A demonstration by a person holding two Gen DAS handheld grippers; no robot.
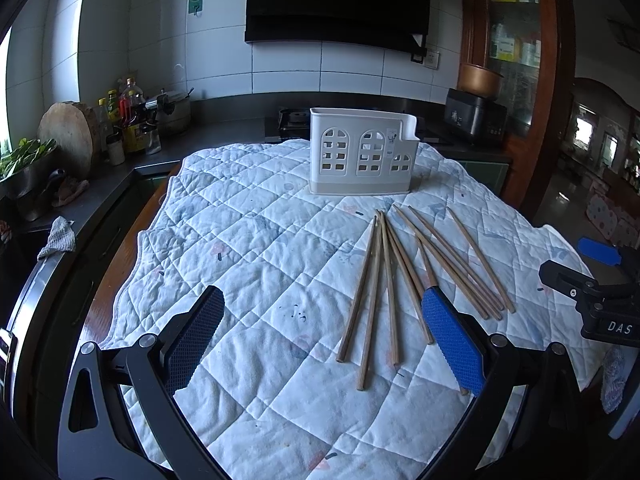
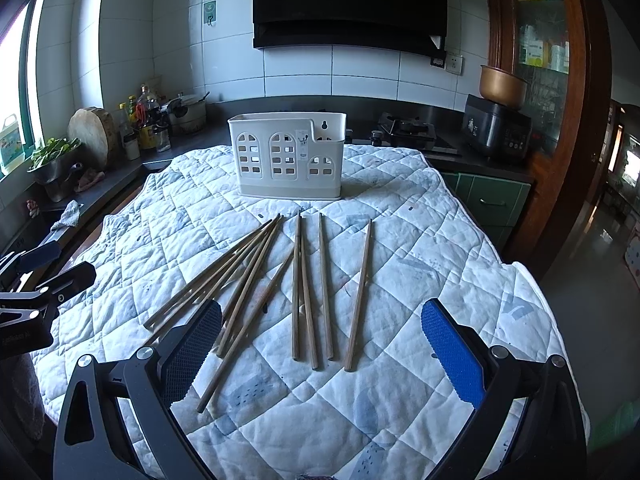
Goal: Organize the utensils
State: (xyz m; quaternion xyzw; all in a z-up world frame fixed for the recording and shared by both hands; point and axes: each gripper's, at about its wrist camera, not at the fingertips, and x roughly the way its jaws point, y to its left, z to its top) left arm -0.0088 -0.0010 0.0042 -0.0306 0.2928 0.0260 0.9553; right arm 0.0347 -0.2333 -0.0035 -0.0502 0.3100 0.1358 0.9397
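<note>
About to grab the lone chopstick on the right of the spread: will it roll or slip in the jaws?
That chopstick looks thin, stiff wood, so probably light and rigid. The quilted cloth is soft, so rolling seems unlikely, but the stick lies flush, so pinching may be fiddly. The right gripper is open, its textured pads should hold.

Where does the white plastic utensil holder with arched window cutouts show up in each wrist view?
Left wrist: white plastic utensil holder stands upper centre, beyond the wooden chopsticks.
Right wrist: it stands upper centre-left, again beyond the chopsticks.
Shared landmark: black range hood on the tiled wall.
</note>
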